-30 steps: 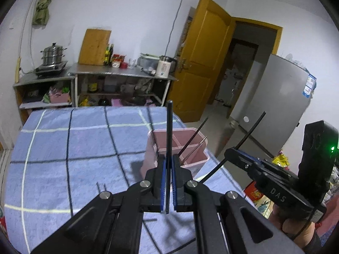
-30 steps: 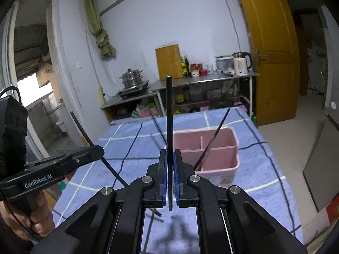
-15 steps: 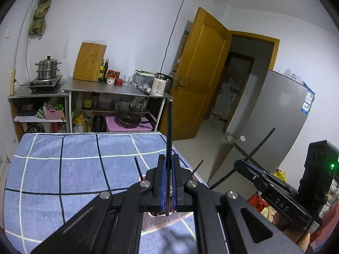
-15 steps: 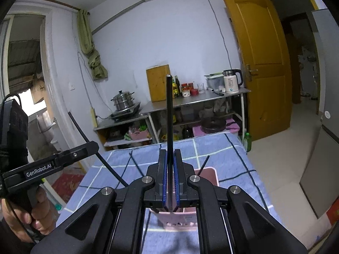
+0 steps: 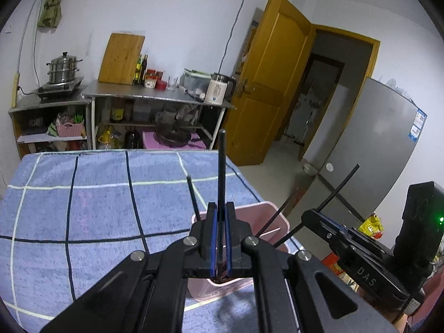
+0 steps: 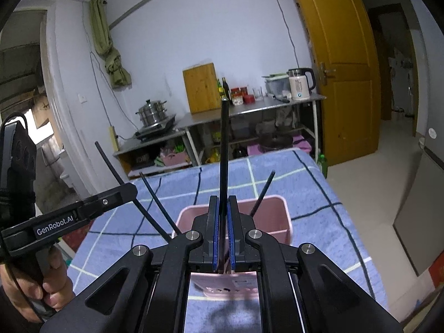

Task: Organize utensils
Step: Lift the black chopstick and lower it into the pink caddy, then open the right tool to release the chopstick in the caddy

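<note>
Both cameras have tipped back down since half a second ago, bringing the pink organizer bin [image 5: 273, 216] on the counter [image 5: 83, 208] under the left gripper [image 5: 220, 238] and right gripper [image 6: 223, 233], each pinching an upright black chopstick [image 5: 221, 172] directly above it.

Both grippers, left [image 5: 220, 238] and right [image 6: 224, 236], are black with blue-lined jaws and silver screws (white "GenRobot.AI", "DAS" lettering); bare hand [image 6: 36, 285].

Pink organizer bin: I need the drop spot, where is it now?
In both wrist views the pink organizer bin sits on the blue checked cloth, directly behind each hand-held gripper's clamped black chopstick, near the cloth's right edge.
</note>
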Demonstrator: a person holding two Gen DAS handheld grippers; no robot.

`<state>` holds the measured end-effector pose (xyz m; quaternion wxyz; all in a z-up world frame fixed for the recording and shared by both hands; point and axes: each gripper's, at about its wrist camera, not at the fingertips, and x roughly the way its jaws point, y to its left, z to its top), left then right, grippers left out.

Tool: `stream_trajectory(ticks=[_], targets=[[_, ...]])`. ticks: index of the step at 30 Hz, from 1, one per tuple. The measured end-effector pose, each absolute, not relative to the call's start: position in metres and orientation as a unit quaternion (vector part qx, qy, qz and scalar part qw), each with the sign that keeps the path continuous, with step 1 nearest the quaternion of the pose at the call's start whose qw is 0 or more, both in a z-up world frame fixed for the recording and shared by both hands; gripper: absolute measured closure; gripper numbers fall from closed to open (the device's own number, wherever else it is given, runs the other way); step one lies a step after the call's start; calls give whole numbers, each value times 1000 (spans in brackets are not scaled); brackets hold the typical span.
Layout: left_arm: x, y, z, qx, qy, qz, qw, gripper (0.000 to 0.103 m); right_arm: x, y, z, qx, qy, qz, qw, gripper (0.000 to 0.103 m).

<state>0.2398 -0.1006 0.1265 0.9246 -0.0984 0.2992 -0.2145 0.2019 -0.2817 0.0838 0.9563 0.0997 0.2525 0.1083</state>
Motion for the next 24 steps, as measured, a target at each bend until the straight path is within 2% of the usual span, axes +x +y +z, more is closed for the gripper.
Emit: stream_trajectory(ticks=[10, 19, 21, 23, 24], targets=[[246, -106, 105, -89, 320, -218, 918, 97, 214, -280, 56, 96, 285, 105, 948, 97], [246, -109, 101, -74, 324, -217, 918, 96, 219, -279, 52, 89, 295, 108, 945, 97], [243, -107, 106, -72, 317, -216, 921, 93, 216, -281, 56, 90, 287, 106, 948, 97], [238, -105, 112, -73, 306, -215, 925, 76, 211, -282, 63, 92, 277, 106, 951, 94], [236, -104, 116, -72, 300, -214, 927, 73, 209, -282, 65, 91, 274, 105, 952, 92]])
